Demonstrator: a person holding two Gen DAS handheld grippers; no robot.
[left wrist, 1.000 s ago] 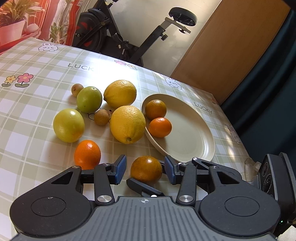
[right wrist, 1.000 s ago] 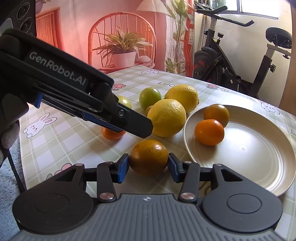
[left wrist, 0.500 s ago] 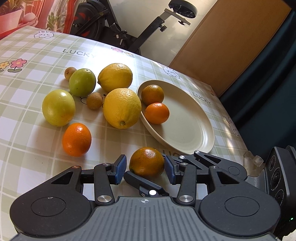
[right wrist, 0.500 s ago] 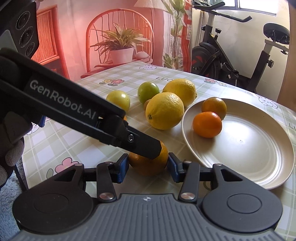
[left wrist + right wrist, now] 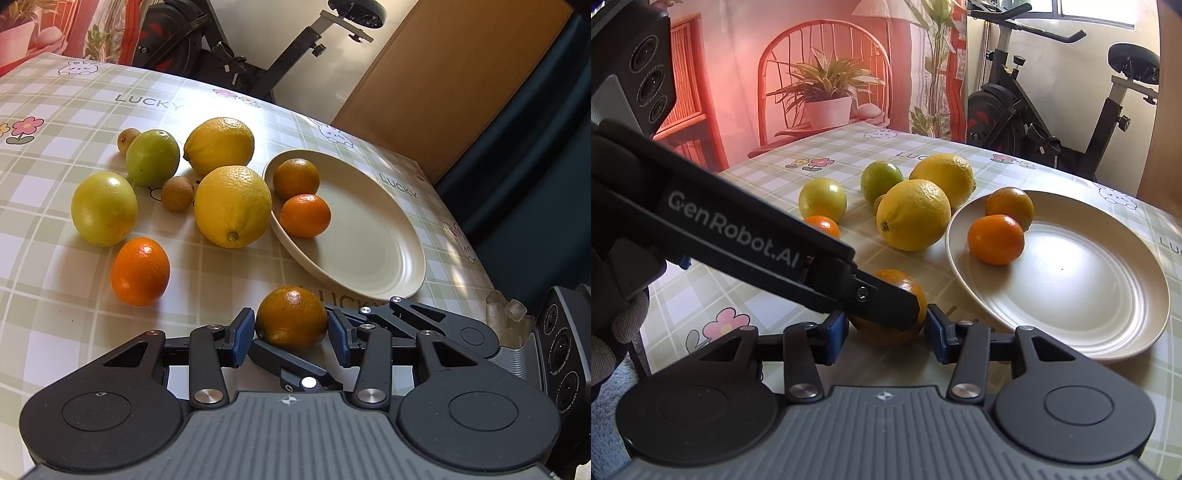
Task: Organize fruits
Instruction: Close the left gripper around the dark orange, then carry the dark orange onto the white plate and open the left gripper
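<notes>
Right now both grippers meet at one fruit: the dark orange (image 5: 291,314), which lies on the checked tablecloth (image 5: 55,258) just beside the near rim of the plate (image 5: 369,240). The right gripper (image 5: 886,332) has its jaws only partly open, and both blue pads lie against the sides of this fruit, so it has a grip on it. The left gripper (image 5: 291,338) is also partly open with the same fruit between its pads. They are very close to the skin, but I cannot tell whether they press on it. In the right wrist view one black finger of the left gripper crosses over the top of the fruit, and a gloved hand (image 5: 613,332) shows at the left edge.

On the plate, near its far-left rim, lie two small oranges (image 5: 304,216), touching each other. Two lemons (image 5: 232,206) rest on the cloth – the nearer one against the plate rim. Further left are a bright orange (image 5: 140,271), a yellow-green fruit (image 5: 104,208), a green fruit (image 5: 152,157) and two small brown fruits (image 5: 177,193). Behind the table stands an exercise bike (image 5: 1034,122).
</notes>
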